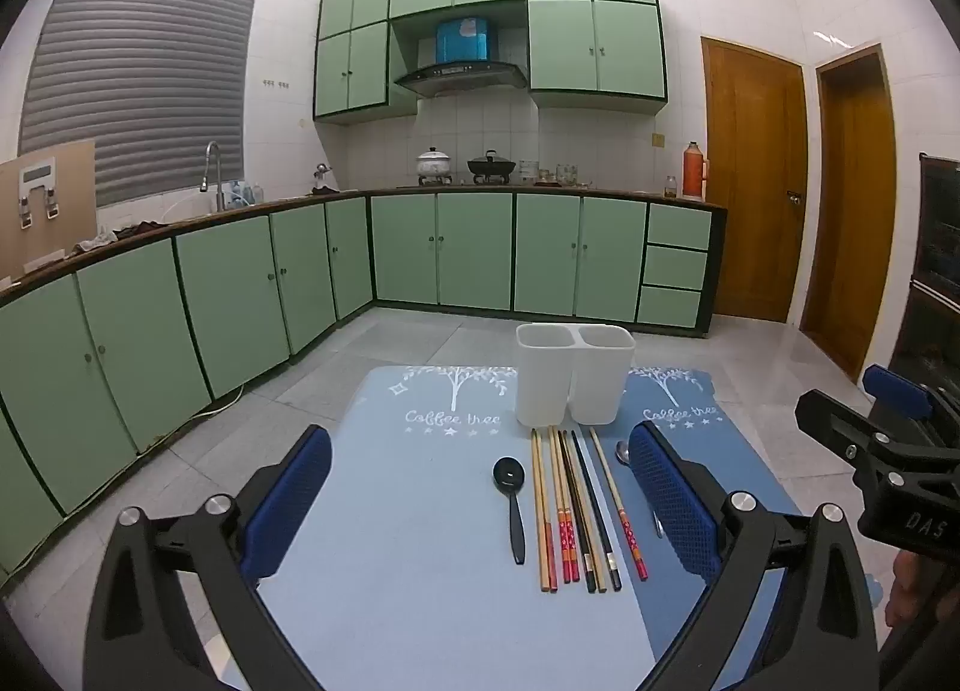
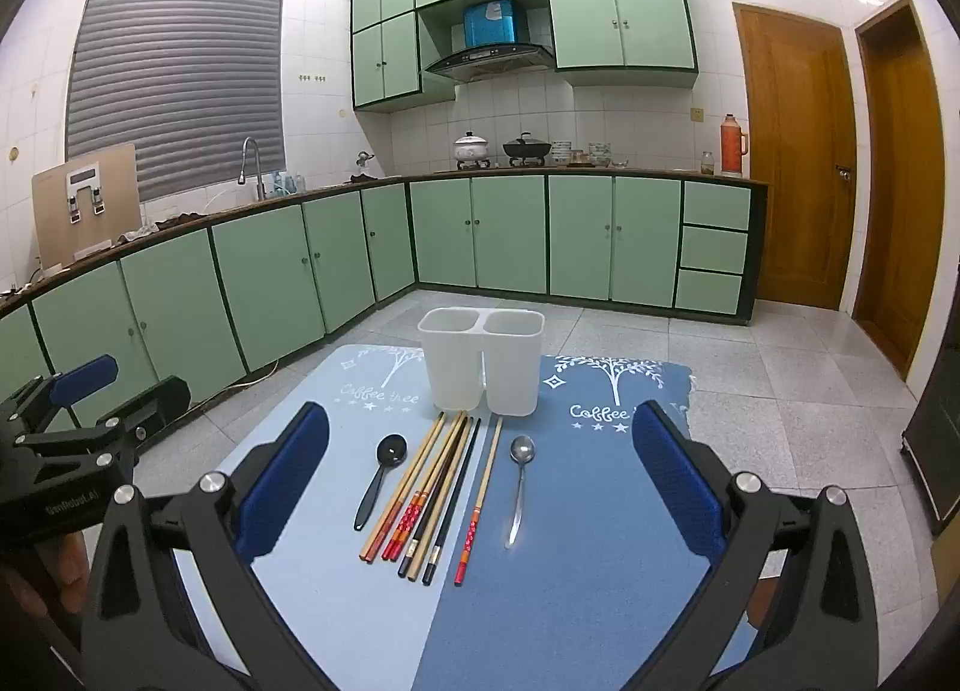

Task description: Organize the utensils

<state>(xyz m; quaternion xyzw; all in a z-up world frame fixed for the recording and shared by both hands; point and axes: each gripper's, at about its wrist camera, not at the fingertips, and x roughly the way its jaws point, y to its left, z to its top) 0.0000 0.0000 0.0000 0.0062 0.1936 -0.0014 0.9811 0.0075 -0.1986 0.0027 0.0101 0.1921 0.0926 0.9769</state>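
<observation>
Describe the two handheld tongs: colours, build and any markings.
Both are alike. The left tongs and right tongs have black, angular plastic arms with round silver bolts at the joints, and blue fingers with a fine mesh texture. White lettering marks each body. No cables or sleeves show.

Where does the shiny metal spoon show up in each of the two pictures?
Left wrist view: the metal spoon lies right of the chopsticks, mostly hidden behind the gripper's right blue finger.
Right wrist view: the spoon lies in full view on the dark blue mat, right of the chopsticks.
Shared landmark: the white two-compartment holder behind the utensils.
</observation>
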